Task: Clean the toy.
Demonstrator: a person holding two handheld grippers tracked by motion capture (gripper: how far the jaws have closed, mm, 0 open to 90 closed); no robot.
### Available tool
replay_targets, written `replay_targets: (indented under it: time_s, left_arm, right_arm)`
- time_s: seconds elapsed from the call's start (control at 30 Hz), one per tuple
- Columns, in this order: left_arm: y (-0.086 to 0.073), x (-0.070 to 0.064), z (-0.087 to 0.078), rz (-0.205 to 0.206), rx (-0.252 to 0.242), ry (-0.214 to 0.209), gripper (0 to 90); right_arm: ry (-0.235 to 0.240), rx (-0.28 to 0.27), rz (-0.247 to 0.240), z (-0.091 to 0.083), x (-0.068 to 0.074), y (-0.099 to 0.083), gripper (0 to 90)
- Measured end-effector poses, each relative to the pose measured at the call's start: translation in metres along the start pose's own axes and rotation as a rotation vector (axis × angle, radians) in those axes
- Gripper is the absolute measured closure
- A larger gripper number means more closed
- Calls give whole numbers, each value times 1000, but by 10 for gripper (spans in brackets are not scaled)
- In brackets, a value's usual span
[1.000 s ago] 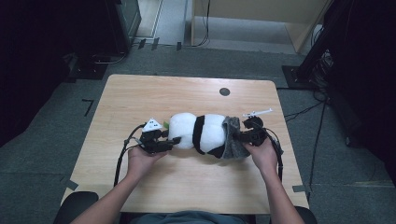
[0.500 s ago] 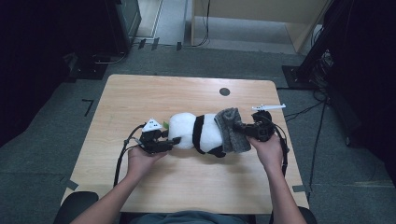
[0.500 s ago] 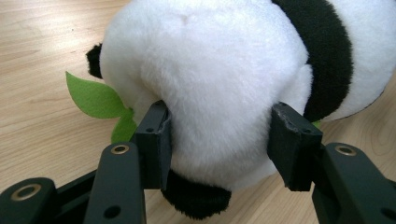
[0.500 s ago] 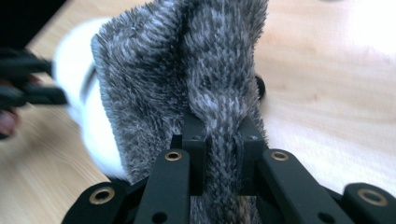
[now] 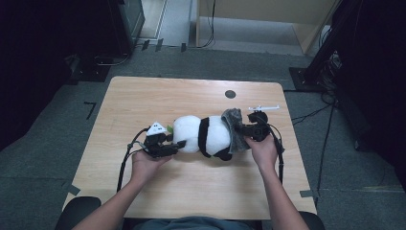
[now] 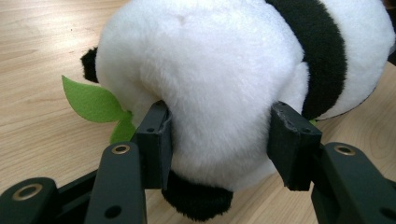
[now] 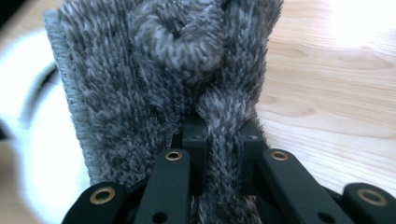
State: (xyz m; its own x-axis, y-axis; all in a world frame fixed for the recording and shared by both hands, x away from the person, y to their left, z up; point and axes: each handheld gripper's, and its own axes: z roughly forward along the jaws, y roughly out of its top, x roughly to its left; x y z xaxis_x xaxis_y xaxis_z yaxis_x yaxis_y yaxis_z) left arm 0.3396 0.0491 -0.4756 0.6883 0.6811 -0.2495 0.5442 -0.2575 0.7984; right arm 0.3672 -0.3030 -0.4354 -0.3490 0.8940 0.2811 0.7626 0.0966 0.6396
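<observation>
**Grey knit going onto the panda, not yet settled**

High view: my left gripper (image 5: 178, 144) pins the plush panda (image 5: 203, 135) mid-table (image 5: 143, 96); dark floor around.

Left gripper view: jaws clamped on the white fur, green leaf (image 6: 91, 100) beside.

Right gripper view: my right gripper (image 7: 223, 140) pinches the grey knit (image 7: 154, 70), draped over one end only, I judge.
</observation>
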Motion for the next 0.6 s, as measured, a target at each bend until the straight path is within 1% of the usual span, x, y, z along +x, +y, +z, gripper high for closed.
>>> replay_targets:
  time_s: [0.03, 0.07, 0.13, 0.2, 0.27, 0.37, 0.43, 0.5, 0.6]
  left_arm:
    - [0, 0, 0, 2, 1, 1, 468]
    - [0, 0, 0, 3, 1, 1, 467]
    - [0, 1, 0, 4, 1, 2, 467]
    - [0, 0, 0, 6, 1, 4, 468]
    - [-1, 0, 0, 4, 0, 5, 467]
    - [-1, 0, 0, 6, -1, 6, 467]
    - [-1, 0, 0, 7, -2, 6, 467]
    - [-1, 0, 0, 9, 0, 6, 466]
    - [-1, 0, -1, 10, 1, 6, 465]
  right_arm:
    - [-36, 29, -5, 5, 0, -3, 797]
    - [-40, 46, 3, 8, -1, -5, 797]
    - [-28, 106, 36, 21, -4, -14, 802]
    - [-27, 156, 41, 31, -3, -19, 803]
    - [-33, 173, 30, 37, 0, -21, 804]
    - [-22, 177, 34, 40, -2, -23, 803]
    - [-17, 205, 30, 43, -5, -25, 800]
    - [-26, 235, 20, 45, -8, -26, 796]
    - [-23, 233, 26, 43, -9, -26, 796]
